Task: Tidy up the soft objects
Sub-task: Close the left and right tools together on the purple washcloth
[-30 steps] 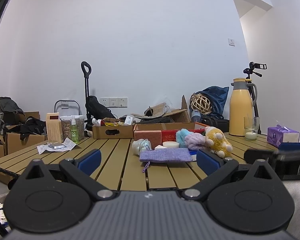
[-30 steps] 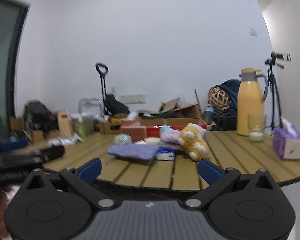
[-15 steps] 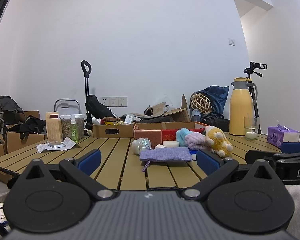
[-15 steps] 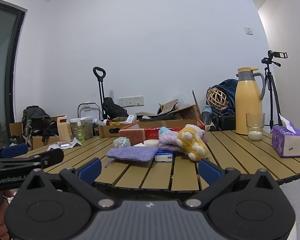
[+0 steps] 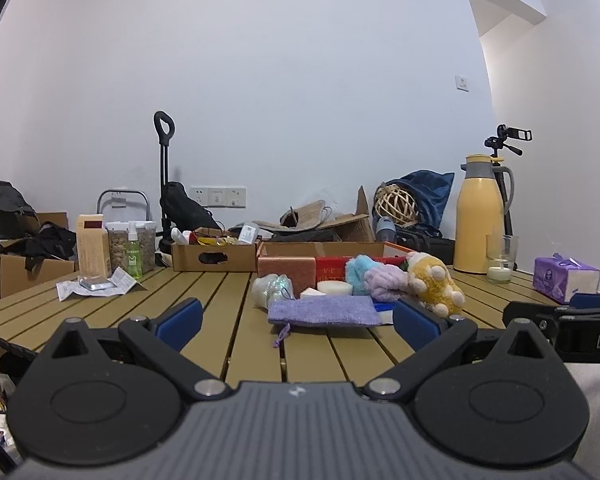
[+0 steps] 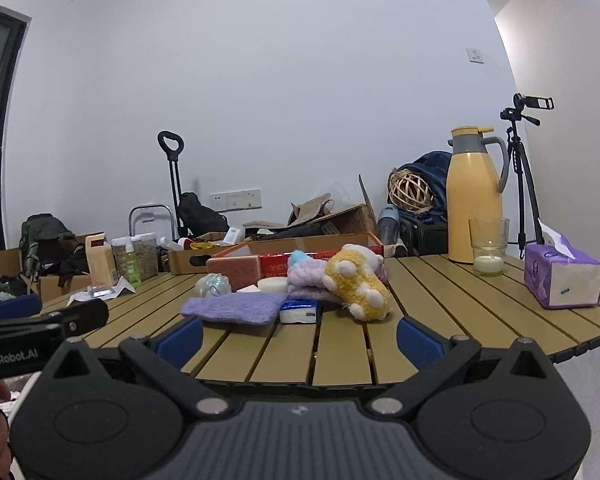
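Thermos (image 6: 474, 196), candle glass (image 6: 489, 247) beyond toys (image 6: 356, 282)

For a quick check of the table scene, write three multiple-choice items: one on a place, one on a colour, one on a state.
1. Where is the tissue box?
A. on the table's right side
B. on the floor
C. inside the cardboard tray

2. What colour is the flat pouch?
A. green
B. purple
C. black

3. How is the right gripper?
A. shut on the plush toy
B. shut on nothing
C. open, empty

Answers: 1 A, it stands on the slats right of the jug. 2 B, its cloth is lilac. 3 C, its fingers stand wide apart, short of the plush toy.
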A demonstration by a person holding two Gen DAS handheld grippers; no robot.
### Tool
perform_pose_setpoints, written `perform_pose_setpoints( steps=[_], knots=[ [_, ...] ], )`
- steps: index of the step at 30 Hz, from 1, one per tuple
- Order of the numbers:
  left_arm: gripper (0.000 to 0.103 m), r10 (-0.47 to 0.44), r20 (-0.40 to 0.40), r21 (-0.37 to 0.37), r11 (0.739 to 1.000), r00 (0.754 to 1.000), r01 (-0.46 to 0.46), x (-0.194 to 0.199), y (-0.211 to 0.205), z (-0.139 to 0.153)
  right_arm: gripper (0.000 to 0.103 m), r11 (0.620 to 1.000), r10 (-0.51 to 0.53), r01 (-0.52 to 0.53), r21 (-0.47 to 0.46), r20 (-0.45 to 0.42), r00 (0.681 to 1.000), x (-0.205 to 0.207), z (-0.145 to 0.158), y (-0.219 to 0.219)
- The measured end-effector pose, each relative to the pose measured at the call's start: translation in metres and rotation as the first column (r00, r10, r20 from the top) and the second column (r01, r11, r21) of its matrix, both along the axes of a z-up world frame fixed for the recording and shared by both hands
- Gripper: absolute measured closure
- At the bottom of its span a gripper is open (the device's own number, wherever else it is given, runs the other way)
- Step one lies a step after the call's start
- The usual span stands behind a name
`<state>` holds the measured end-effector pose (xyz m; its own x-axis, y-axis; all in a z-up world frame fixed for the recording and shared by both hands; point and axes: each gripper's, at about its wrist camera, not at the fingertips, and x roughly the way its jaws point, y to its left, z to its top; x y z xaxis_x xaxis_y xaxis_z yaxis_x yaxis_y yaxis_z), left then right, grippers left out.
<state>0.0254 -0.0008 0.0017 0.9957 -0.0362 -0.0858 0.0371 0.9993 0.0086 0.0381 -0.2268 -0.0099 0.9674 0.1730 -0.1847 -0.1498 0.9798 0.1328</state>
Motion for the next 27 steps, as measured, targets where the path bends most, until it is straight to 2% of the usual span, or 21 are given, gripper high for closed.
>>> perform_pose_setpoints(
  steps=[3, 6, 8, 11, 14, 15, 17, 19, 22, 24, 26, 27],
  knots=[
    [0.000, -0.014, 0.017, 0.016, 1.000, 1.000, 0.013, 0.007, -0.001, -0.001, 0.000, 1.000, 0.007, -0.007, 0.006, -0.030, 1.000, 0.011, -0.002, 0.000],
    [0.000, -0.028, 0.005, -0.016, 0.999, 1.000, 0.028, 0.026, 0.004, -0.004, 0.000, 1.000, 0.009, -0.008, 0.012, -0.047, 0.999, 0.025, -0.004, -0.001],
    [0.000, -0.030, -0.034, -0.029, 0.999, 0.999, 0.029, 0.046, 0.009, -0.005, 0.000, 1.000, 0.010, -0.008, 0.023, -0.065, 0.998, 0.042, -0.005, -0.001],
    [0.000, -0.020, -0.116, -0.021, 1.000, 0.993, 0.018, 0.088, 0.018, -0.001, 0.000, 0.995, 0.059, -0.049, 0.087, -0.115, 0.992, 0.073, -0.005, -0.003],
    [0.000, -0.043, -0.176, -0.096, 0.995, 0.983, 0.027, 0.134, 0.032, 0.004, 0.000, 0.988, 0.101, -0.077, 0.134, -0.186, 0.977, 0.116, -0.002, 0.000],
    [0.000, -0.055, -0.200, -0.122, 0.992, 0.978, 0.030, 0.150, 0.036, 0.005, 0.004, 0.986, 0.122, -0.093, 0.139, -0.211, 0.970, 0.131, -0.001, 0.004],
    [0.008, -0.087, -0.272, -0.172, 0.984, 0.958, 0.041, 0.185, 0.043, 0.004, 0.015, 0.982, 0.146, -0.112, 0.149, -0.238, 0.960, 0.160, -0.001, 0.016],
    [0.036, -0.131, -0.321, -0.227, 0.972, 0.938, 0.058, 0.214, 0.050, 0.000, 0.020, 0.981, 0.162, -0.127, 0.147, -0.251, 0.954, 0.185, -0.003, 0.029],
    [0.041, -0.174, -0.369, -0.288, 0.955, 0.913, 0.066, 0.243, 0.058, -0.007, 0.036, 0.970, 0.200, -0.141, 0.200, -0.318, 0.927, 0.222, -0.011, 0.042],
    [0.041, -0.194, -0.397, -0.313, 0.947, 0.897, 0.067, 0.254, 0.061, -0.013, 0.052, 0.964, 0.213, -0.139, 0.228, -0.342, 0.915, 0.238, -0.017, 0.048],
    [0.042, -0.201, -0.424, -0.326, 0.944, 0.883, 0.059, 0.261, 0.063, -0.019, 0.059, 0.964, 0.208, -0.125, 0.234, -0.374, 0.904, 0.250, -0.025, 0.053],
    [0.050, -0.217, -0.426, -0.342, 0.937, 0.878, 0.066, 0.262, 0.064, -0.022, 0.061, 0.961, 0.215, -0.126, 0.246, -0.381, 0.899, 0.254, -0.028, 0.054]
  ],
)
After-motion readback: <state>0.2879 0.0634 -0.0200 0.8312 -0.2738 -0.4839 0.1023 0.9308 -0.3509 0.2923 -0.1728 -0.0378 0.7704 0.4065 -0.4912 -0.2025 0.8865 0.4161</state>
